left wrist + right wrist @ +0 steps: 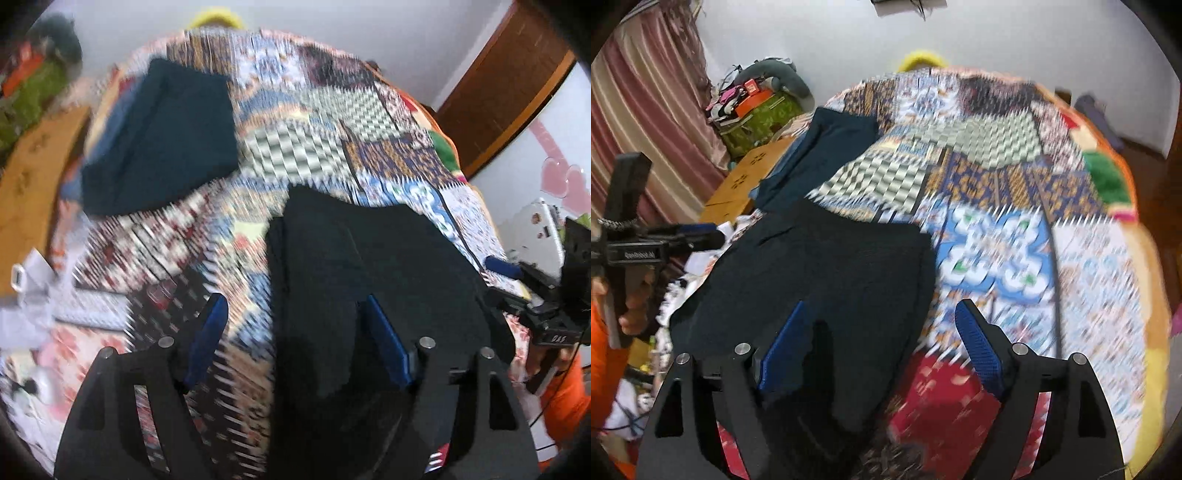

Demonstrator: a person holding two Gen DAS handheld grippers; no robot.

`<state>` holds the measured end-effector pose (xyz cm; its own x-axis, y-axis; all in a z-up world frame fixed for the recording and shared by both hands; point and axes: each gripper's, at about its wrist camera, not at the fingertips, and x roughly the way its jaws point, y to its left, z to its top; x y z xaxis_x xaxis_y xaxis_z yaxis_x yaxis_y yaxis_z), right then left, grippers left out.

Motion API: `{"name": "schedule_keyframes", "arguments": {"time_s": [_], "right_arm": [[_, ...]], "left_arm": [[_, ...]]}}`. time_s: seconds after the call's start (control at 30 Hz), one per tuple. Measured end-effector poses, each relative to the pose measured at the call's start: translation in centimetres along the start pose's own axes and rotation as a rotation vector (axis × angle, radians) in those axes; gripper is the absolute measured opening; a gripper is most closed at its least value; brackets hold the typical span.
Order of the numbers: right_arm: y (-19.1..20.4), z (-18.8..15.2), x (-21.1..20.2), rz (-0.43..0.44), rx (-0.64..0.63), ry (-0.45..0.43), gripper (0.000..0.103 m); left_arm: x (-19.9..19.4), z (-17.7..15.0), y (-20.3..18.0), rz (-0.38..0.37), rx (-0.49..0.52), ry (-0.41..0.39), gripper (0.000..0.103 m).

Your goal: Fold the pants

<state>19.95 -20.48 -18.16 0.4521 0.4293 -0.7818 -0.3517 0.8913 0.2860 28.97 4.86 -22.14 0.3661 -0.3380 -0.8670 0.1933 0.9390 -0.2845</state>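
Pants: black pants (369,266) lie on the bed's patchwork quilt (325,122), near its front edge, folded into a broad dark slab; in the right wrist view the same pants (827,266) spread left of centre.
Left gripper: left gripper (295,339) hovers low over the quilt, its blue-padded fingers (207,336) spread wide apart, one over bare quilt and the other over the pants' near edge; nothing is held between them.
Right gripper: right gripper (882,343) is likewise spread wide, left finger over the pants' near hem, right finger over the quilt; whether either touches the cloth I cannot tell through the blur.
Second garment: dark teal folded garment (162,136) sits farther back on the quilt's left side, apart from the pants.
Bedside: wooden table (746,184) stands beside the bed, with a green bag (757,122) beyond it by a striped curtain (646,122).
Focus: both views are motion-smeared.
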Motion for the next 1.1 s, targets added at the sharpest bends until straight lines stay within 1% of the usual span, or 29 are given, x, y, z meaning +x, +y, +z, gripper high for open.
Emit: {"name": "schedule_keyframes", "arguments": {"time_s": [0.03,0.1,0.17,0.23,0.37,0.4,0.43,0.47,0.53,0.6,0.63,0.67,0.7,0.73,0.77,0.8,0.87,0.93,1.03,1.1], "right_arm": [[-0.1,-0.3,0.3,0.014,0.016,0.016,0.080],[-0.3,-1.0,1.2,0.031,0.047,0.049,0.080],[-0.5,-1.5,2.1,0.052,0.077,0.075,0.080],[-1.0,-1.6,2.8,0.109,0.120,0.097,0.080],[-1.7,-1.5,4.5,0.209,0.204,0.143,0.081],[-1.6,-1.4,4.7,0.218,0.201,0.143,0.080],[-1.4,-1.2,4.9,0.225,0.189,0.146,0.080],[-1.3,-1.0,5.1,0.230,0.182,0.148,0.078],[-1.1,-0.7,5.3,0.236,0.171,0.159,0.072],[-0.9,-0.4,5.3,0.233,0.151,0.167,0.060],[-0.9,-0.2,5.3,0.233,0.146,0.171,0.057],[-0.8,0.0,5.3,0.234,0.138,0.176,0.051],[-0.7,0.2,5.2,0.233,0.126,0.180,0.043],[-0.7,0.4,5.0,0.230,0.114,0.177,0.040],[-0.6,0.6,4.7,0.222,0.099,0.175,0.035],[-0.3,0.9,4.5,0.215,0.078,0.173,0.031],[0.3,1.5,4.0,0.200,0.043,0.155,0.027],[1.0,2.2,3.5,0.195,0.019,0.126,0.025],[2.7,3.8,2.7,0.179,-0.038,0.066,0.024],[4.0,5.4,2.0,0.168,-0.074,0.003,0.024]], "left_arm": [[0.8,-0.3,0.0,-0.014,-0.012,0.030,0.077],[1.8,-0.6,0.2,-0.032,-0.030,0.065,0.078],[2.6,-0.6,0.5,-0.073,-0.070,0.098,0.080],[3.1,-0.5,0.5,-0.098,-0.085,0.115,0.081],[3.9,0.1,-0.1,-0.126,-0.075,0.141,0.081],[4.2,0.3,-0.3,-0.144,-0.073,0.149,0.080],[4.4,0.6,-0.5,-0.156,-0.072,0.154,0.076],[4.5,0.8,-0.6,-0.161,-0.073,0.159,0.073],[4.6,1.3,-1.0,-0.162,-0.071,0.164,0.069],[4.6,1.5,-1.3,-0.160,-0.067,0.161,0.065],[4.4,1.6,-1.3,-0.158,-0.060,0.157,0.061],[4.1,1.6,-1.5,-0.151,-0.047,0.148,0.055],[3.8,1.6,-1.5,-0.141,-0.035,0.140,0.051],[3.5,1.7,-1.6,-0.133,-0.026,0.131,0.044],[3.0,1.7,-1.6,-0.130,-0.021,0.121,0.040],[2.6,1.8,-1.5,-0.133,-0.019,0.111,0.038],[1.7,2.0,-1.5,-0.132,-0.009,0.083,0.031],[0.3,2.4,-1.7,-0.115,0.013,0.033,0.029],[-3.0,3.6,-1.7,-0.067,0.048,-0.079,0.028],[-5.8,4.7,-1.3,-0.034,0.063,-0.168,0.028]]}}
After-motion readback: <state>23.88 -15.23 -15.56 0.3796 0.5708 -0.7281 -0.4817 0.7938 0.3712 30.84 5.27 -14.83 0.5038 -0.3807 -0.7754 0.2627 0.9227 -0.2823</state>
